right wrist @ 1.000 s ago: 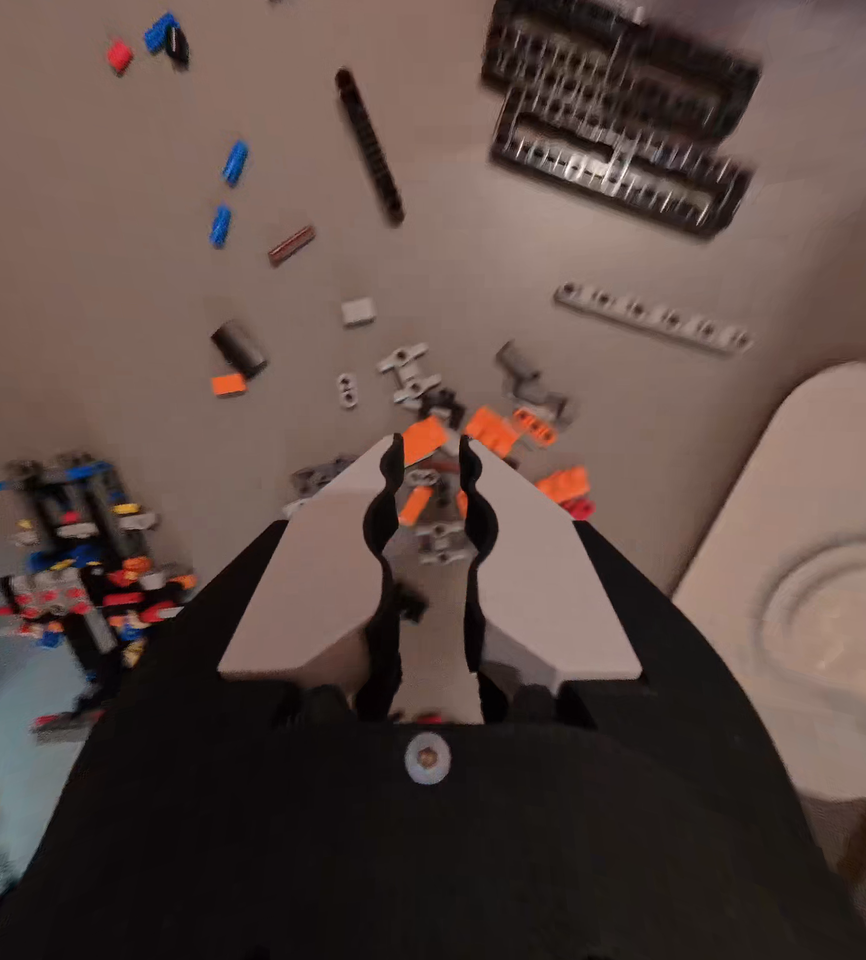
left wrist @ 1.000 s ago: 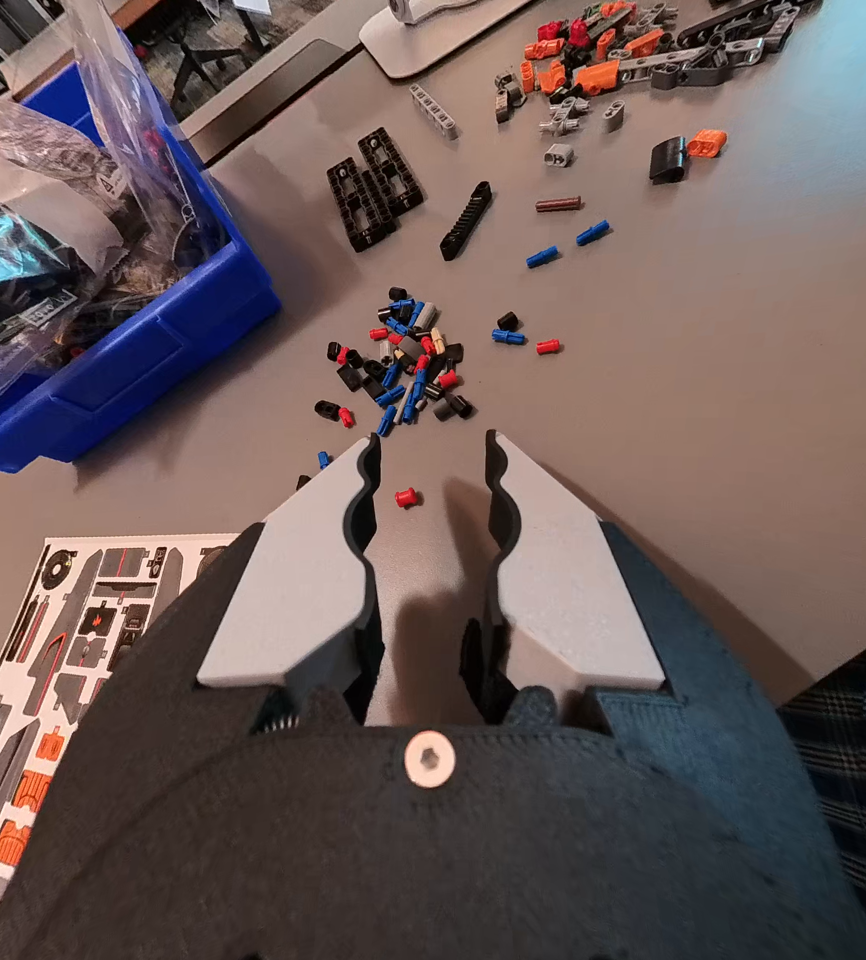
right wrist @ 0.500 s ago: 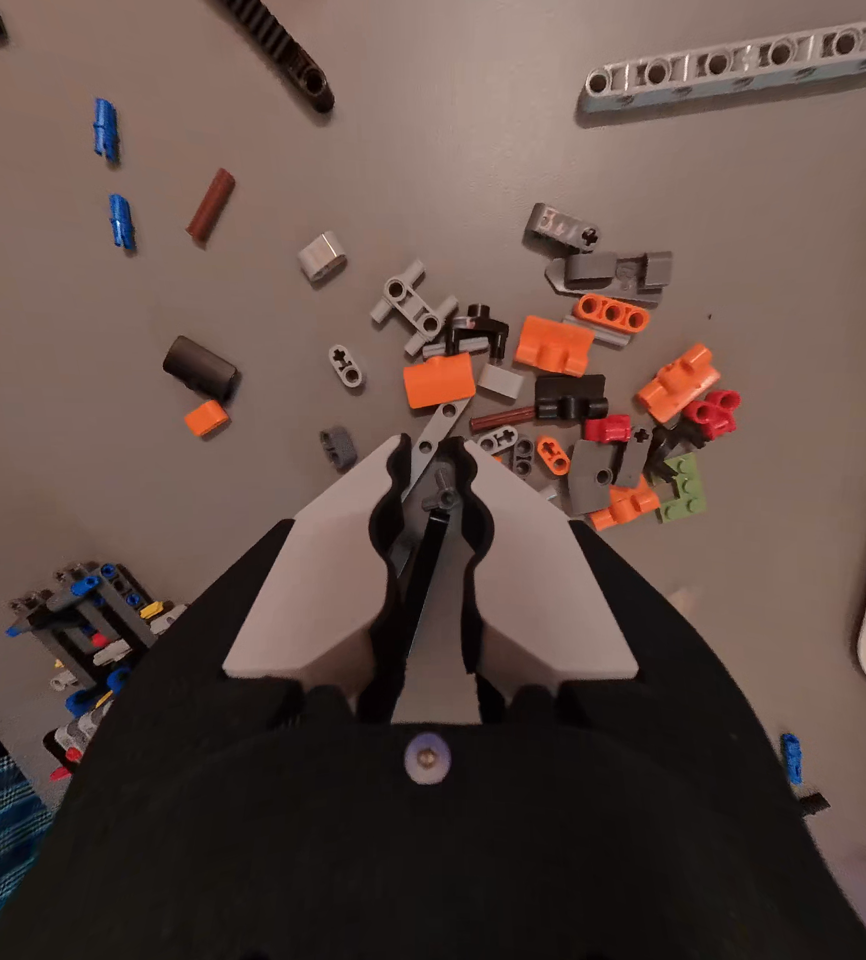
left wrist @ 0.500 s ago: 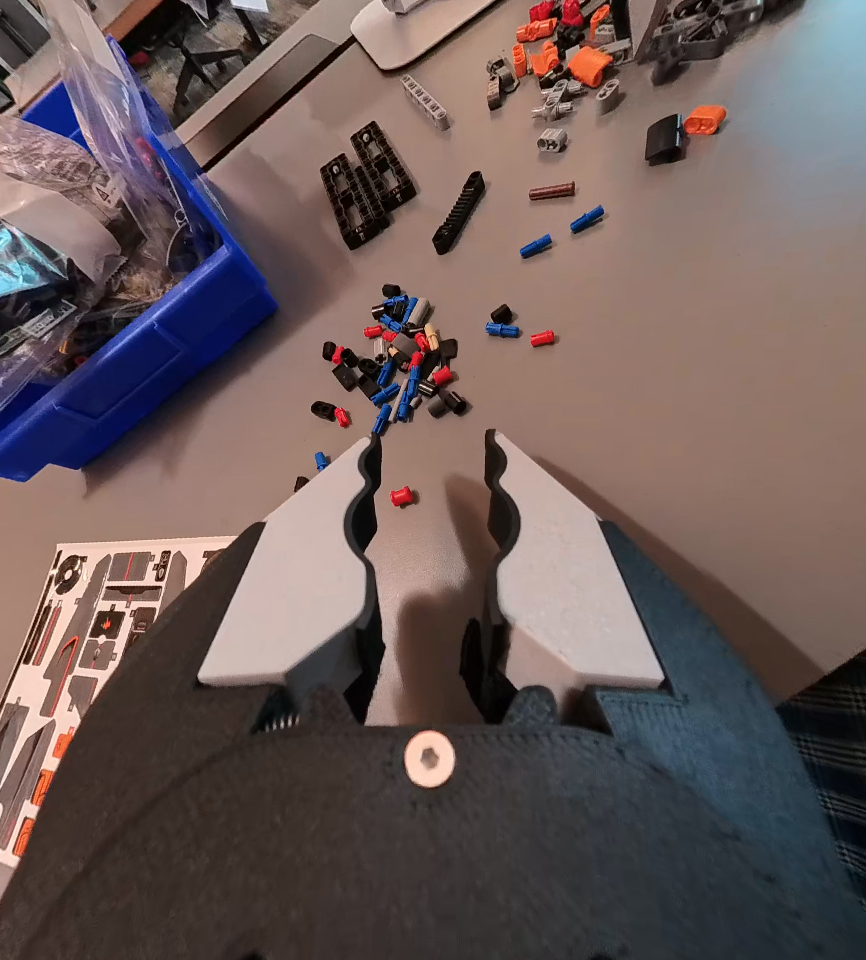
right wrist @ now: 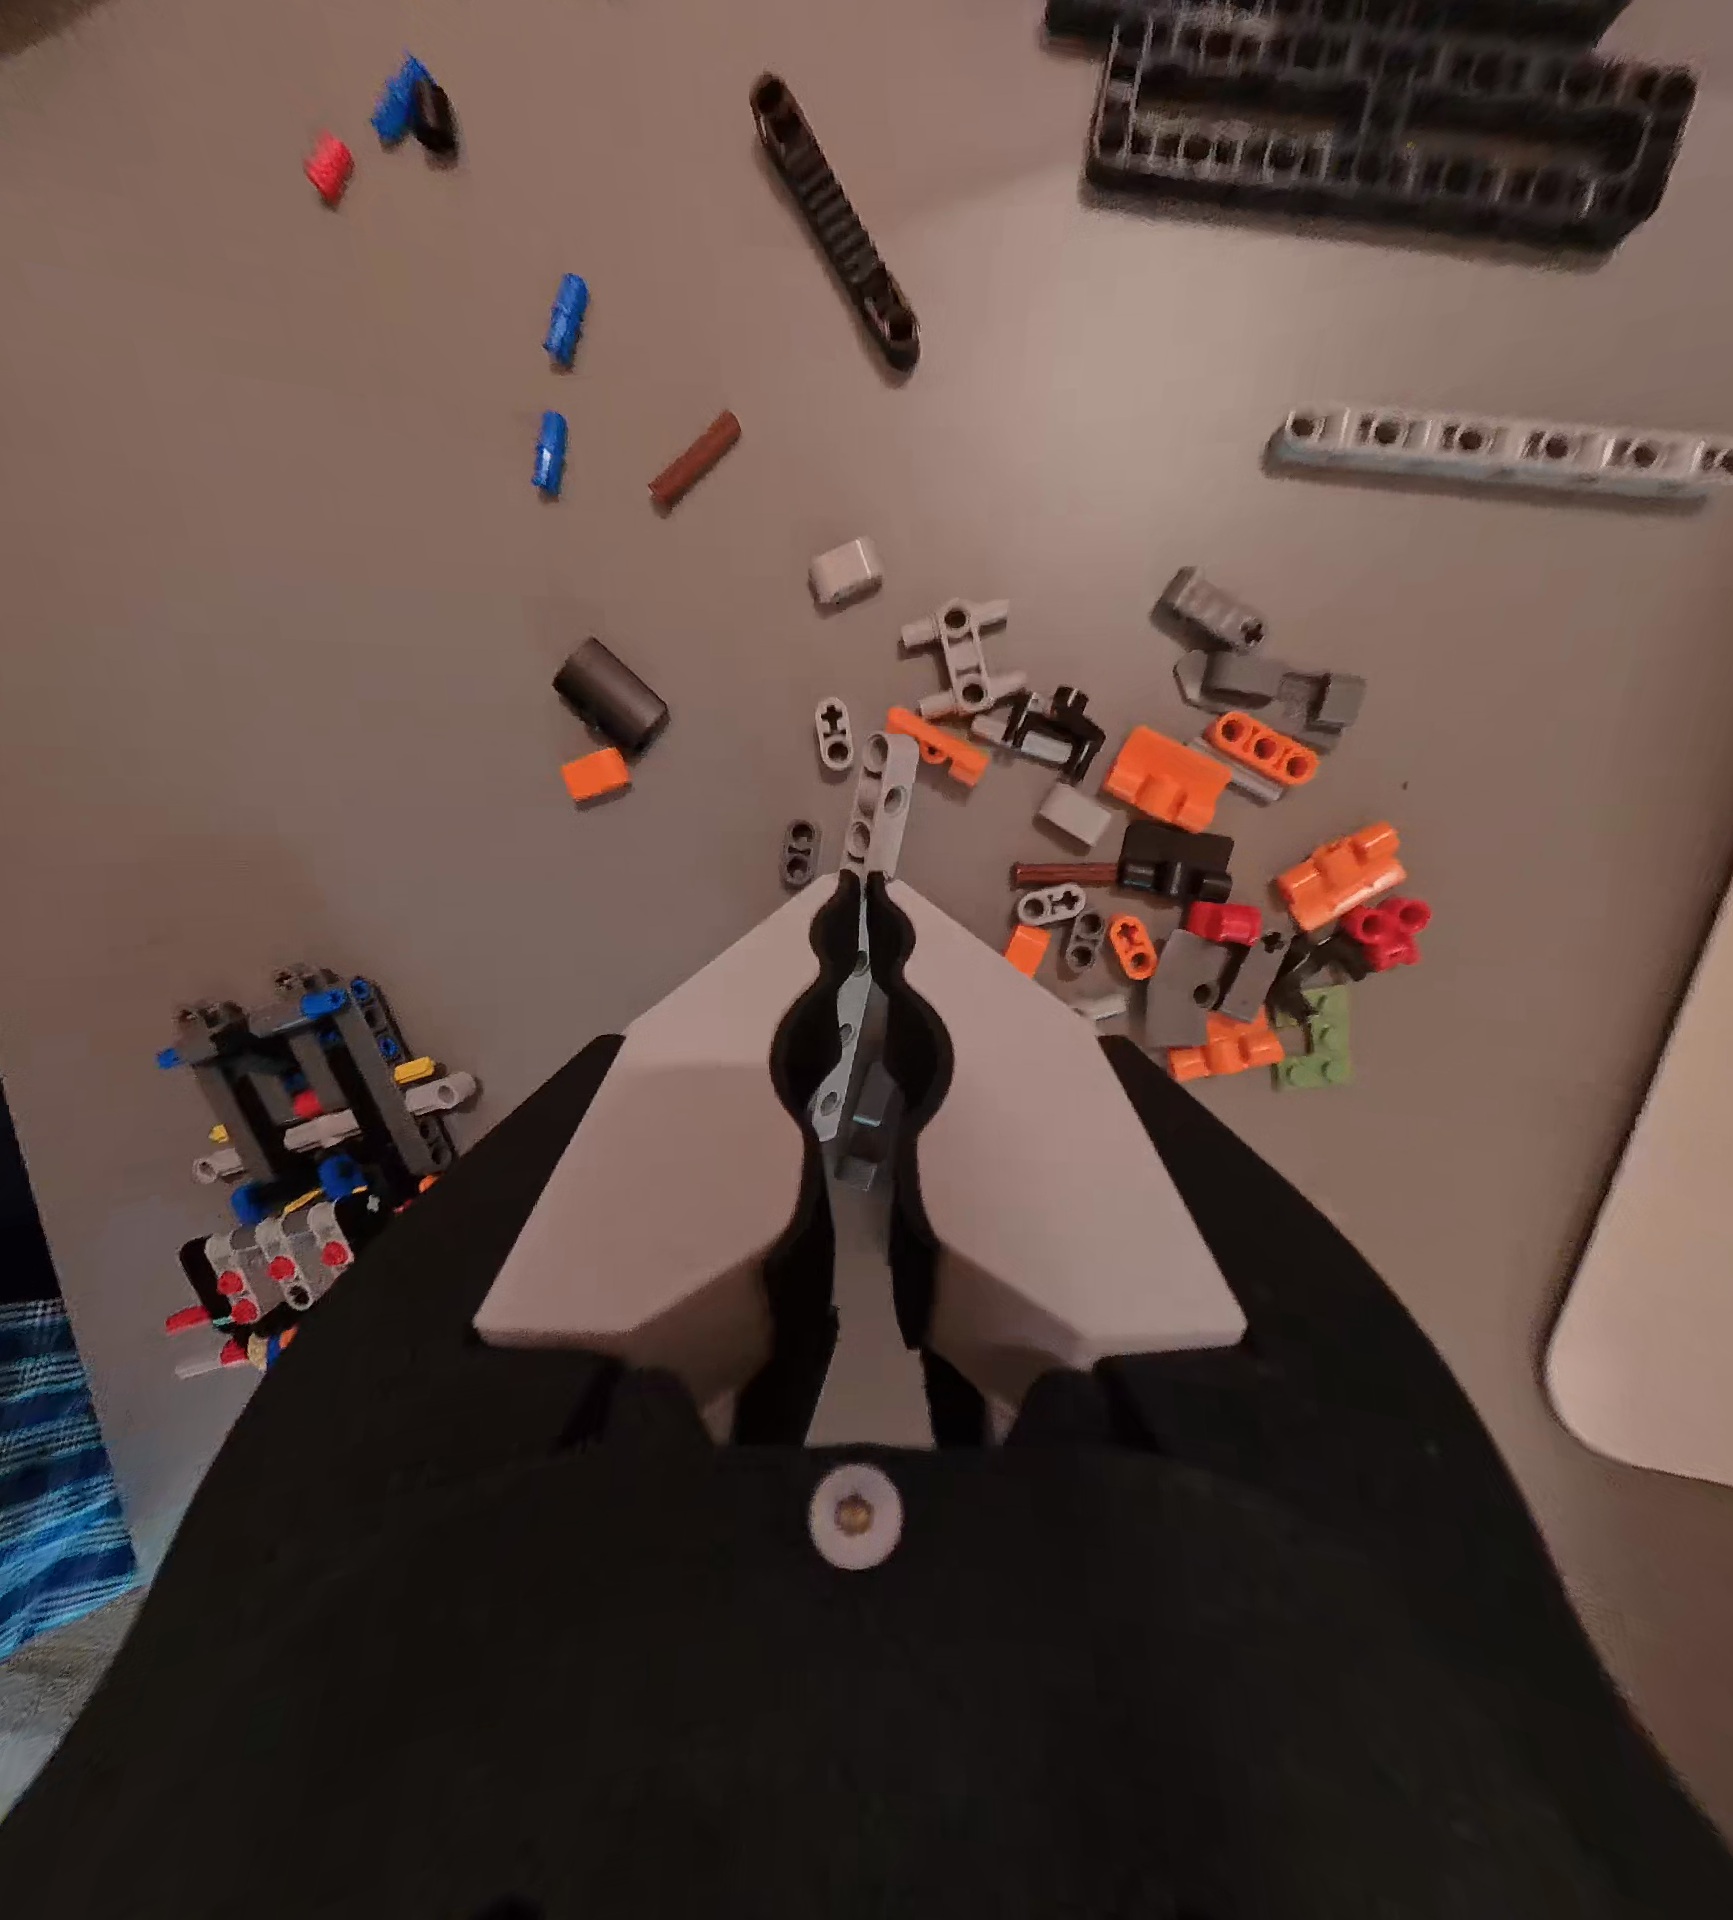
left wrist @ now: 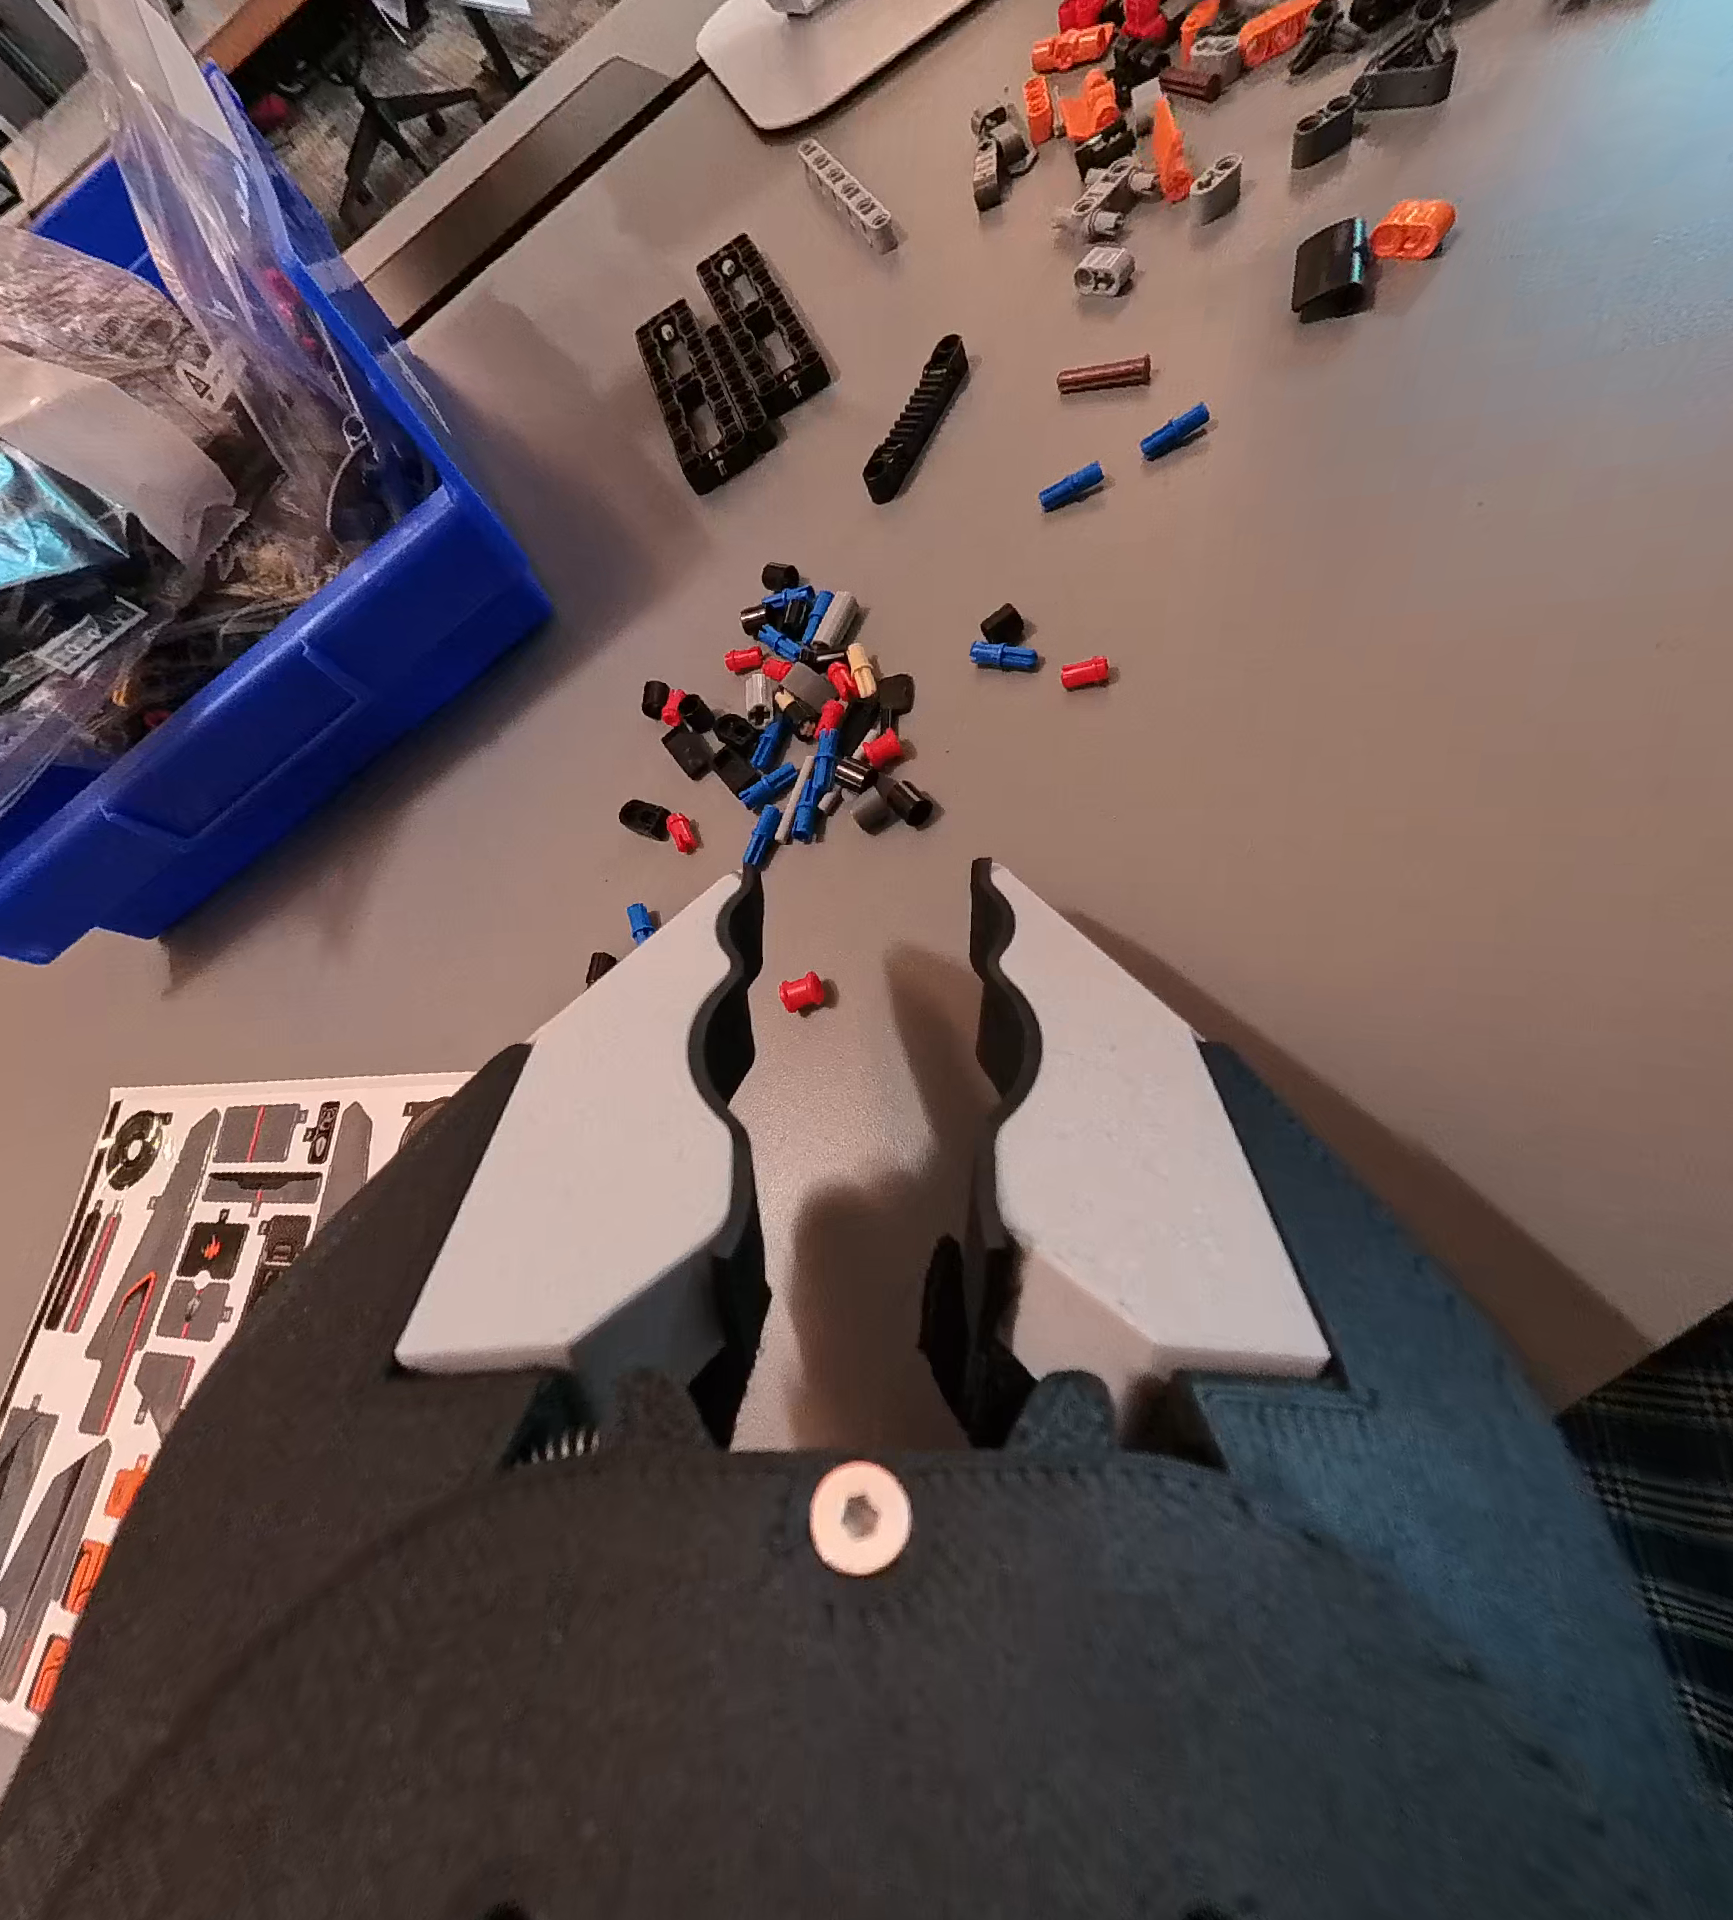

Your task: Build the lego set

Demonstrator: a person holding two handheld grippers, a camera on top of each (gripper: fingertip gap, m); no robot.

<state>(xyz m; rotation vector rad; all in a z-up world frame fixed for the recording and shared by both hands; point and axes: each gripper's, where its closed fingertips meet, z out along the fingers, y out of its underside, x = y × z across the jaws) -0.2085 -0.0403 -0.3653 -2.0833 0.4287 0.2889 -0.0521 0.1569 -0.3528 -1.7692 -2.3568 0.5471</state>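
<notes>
Left claw (left wrist: 867, 883) jaws apart, empty, barely shifted in the last second; red pin (left wrist: 802, 992) lies loose between the tips, pin pile (left wrist: 800, 717) just ahead, blue bin (left wrist: 218, 717) off left

Right claw (right wrist: 862, 881) was gaping over the parts pile (right wrist: 1184, 831), now clamped on a thin grey beam (right wrist: 877, 805), holed hard plastic poking past the tips: pick looks done, part-built frame (right wrist: 311, 1132) sits left

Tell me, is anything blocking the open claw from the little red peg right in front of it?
Nothing visible. The red peg lies alone on bare table between the left claw's open fingers, closer to one finger. The peg pile sits farther ahead.
</notes>
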